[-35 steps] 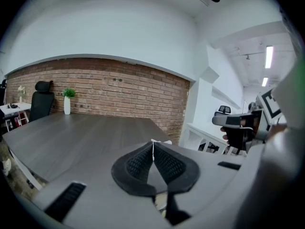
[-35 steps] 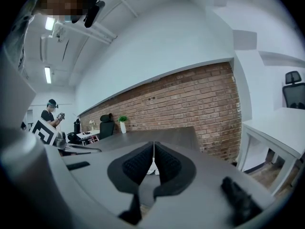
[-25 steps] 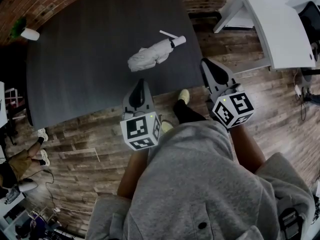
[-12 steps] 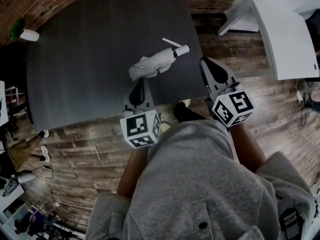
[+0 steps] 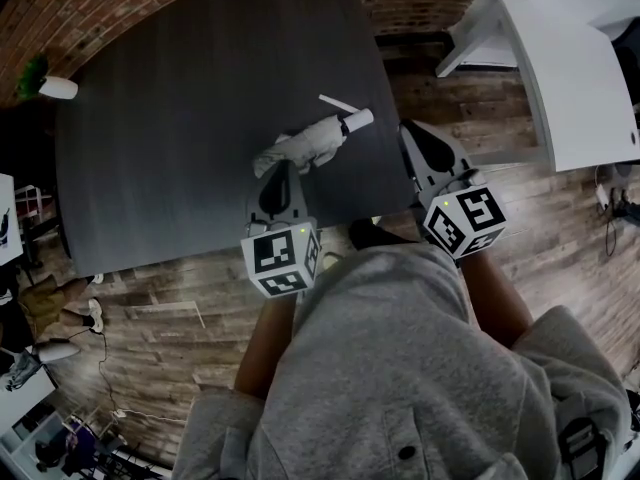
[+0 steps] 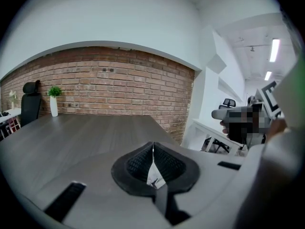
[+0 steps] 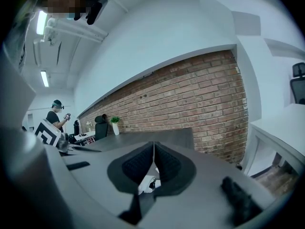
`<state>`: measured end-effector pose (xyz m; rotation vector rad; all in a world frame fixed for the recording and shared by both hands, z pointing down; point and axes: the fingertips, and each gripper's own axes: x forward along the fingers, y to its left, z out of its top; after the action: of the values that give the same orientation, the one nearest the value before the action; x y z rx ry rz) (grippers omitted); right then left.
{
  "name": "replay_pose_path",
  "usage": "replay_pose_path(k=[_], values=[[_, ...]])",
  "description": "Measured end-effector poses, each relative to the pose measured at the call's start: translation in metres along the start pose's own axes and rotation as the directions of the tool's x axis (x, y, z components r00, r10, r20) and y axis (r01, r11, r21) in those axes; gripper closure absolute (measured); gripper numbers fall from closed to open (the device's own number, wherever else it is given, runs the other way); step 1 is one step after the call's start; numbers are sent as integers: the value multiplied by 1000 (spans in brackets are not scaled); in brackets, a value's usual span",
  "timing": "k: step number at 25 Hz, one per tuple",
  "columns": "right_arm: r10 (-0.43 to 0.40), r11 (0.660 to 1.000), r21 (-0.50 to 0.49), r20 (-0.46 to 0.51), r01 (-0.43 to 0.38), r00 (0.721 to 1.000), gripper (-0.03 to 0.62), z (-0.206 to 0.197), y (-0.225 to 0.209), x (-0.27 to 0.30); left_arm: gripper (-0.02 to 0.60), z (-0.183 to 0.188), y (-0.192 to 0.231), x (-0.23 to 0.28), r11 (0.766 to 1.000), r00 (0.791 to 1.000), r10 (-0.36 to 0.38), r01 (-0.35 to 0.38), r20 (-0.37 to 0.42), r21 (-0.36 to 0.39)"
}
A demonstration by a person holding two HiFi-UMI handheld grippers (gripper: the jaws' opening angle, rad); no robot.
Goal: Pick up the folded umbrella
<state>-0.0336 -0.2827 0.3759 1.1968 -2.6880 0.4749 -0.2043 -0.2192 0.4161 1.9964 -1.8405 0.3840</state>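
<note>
Left hand-held gripper and right hand-held gripper, both clenched, hover near the folded umbrella.

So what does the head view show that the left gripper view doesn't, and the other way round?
Only the head view shows the whole folded umbrella lying on the table, the right claw, the wooden floor and the person's grey top. Only the left gripper view shows the ceiling lights and a black office chair. Both show the left claw, which is shut, the dark table, the brick wall and the potted plant.
</note>
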Motion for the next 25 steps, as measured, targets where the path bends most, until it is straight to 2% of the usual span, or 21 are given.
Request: replay_pose_path(k=[9, 18, 25], values=[[0, 1000, 8, 13, 0, 1000, 569, 2, -19, -1, 565, -8, -8, 28, 996, 996, -52, 58, -76, 71], [0, 1000, 18, 32, -1, 999, 569, 6, -42, -6, 563, -14, -13, 40, 986, 992, -35, 54, -118, 161], [9, 999, 40, 44, -11, 999, 569, 4, -57, -4, 555, -20, -19, 49, 979, 989, -34, 63, -146, 196]])
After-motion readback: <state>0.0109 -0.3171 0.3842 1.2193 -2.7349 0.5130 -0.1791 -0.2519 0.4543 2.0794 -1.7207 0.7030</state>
